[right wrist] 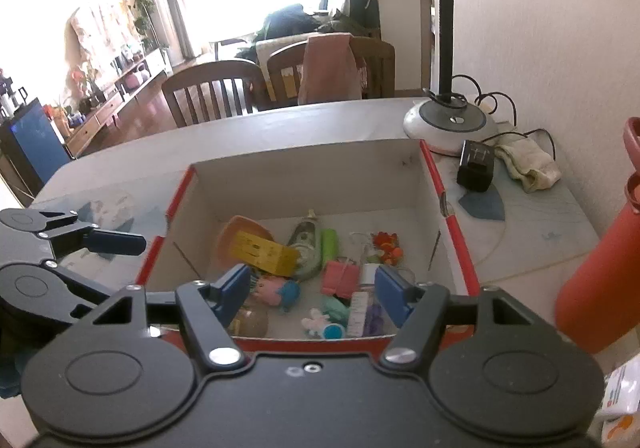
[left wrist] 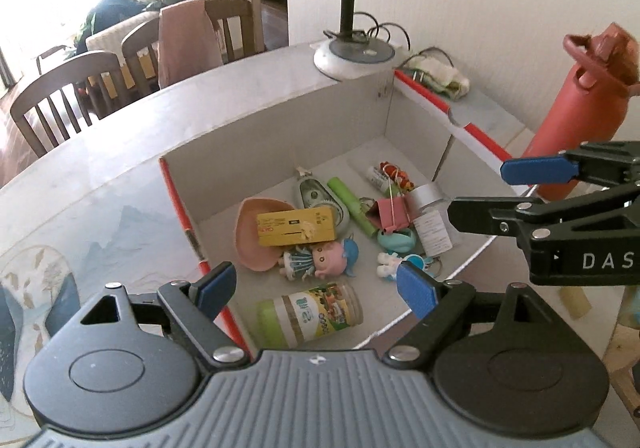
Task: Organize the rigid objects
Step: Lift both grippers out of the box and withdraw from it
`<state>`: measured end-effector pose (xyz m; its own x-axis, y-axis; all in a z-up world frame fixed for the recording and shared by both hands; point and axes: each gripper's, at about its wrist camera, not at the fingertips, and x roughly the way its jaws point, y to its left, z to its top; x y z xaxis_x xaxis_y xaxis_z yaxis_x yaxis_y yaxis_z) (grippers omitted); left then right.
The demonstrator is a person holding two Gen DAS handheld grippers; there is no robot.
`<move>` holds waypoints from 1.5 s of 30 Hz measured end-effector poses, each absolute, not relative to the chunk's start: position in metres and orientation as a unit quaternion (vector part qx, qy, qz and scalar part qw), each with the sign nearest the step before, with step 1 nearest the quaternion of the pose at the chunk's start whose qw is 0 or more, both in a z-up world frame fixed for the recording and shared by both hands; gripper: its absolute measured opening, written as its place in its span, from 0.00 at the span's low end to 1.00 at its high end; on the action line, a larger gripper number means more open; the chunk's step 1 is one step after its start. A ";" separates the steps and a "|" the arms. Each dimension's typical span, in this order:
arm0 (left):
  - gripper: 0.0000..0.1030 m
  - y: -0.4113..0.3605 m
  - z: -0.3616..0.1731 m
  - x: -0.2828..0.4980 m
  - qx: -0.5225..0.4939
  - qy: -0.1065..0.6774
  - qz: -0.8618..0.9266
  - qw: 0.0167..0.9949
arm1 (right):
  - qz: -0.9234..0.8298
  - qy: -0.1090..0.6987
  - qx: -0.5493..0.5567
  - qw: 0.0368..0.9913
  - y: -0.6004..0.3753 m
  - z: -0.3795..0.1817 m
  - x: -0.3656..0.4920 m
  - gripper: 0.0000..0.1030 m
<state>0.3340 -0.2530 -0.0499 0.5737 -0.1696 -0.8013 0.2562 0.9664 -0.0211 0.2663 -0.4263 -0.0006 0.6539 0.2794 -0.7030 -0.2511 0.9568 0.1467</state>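
Note:
An open cardboard box (left wrist: 280, 135) with red edges stands on the table and holds several small items. Among them are a yellow carton (left wrist: 296, 226) on a pink shell dish (left wrist: 250, 244), a doll (left wrist: 324, 260), a green-lidded jar (left wrist: 310, 314), a pink binder clip (left wrist: 390, 211) and a small silver-capped bottle (left wrist: 430, 224). My left gripper (left wrist: 316, 288) hangs open above the box's near left corner, holding nothing. My right gripper (right wrist: 314, 290) is open and empty over the box's (right wrist: 304, 163) near edge; in the left wrist view it (left wrist: 478, 188) reaches in from the right.
A red water bottle (left wrist: 576, 127) stands right of the box. A desk lamp's base (right wrist: 450, 123), a black charger (right wrist: 476, 165) and a folded cloth (right wrist: 528, 163) lie behind the box's right corner. Wooden chairs (right wrist: 212, 91) stand past the table's far edge.

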 end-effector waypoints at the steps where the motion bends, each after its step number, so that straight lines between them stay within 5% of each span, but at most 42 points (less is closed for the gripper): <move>1: 0.85 -0.251 -0.048 0.331 0.048 0.442 -0.121 0.887 | 0.146 0.385 0.019 0.911 -0.425 0.001 0.263 0.76; 15: 0.85 -0.219 -0.019 0.291 0.022 0.403 -0.123 0.907 | 0.156 0.331 0.040 0.930 -0.407 0.028 0.214 0.92; 20: 0.99 -0.207 -0.010 0.278 0.006 0.387 -0.121 0.914 | 0.159 0.307 0.044 0.937 -0.402 0.035 0.194 0.99; 45: 0.99 -0.194 0.017 0.228 0.001 0.326 -0.160 0.932 | 0.132 0.287 0.069 0.946 -0.392 0.045 0.145 0.99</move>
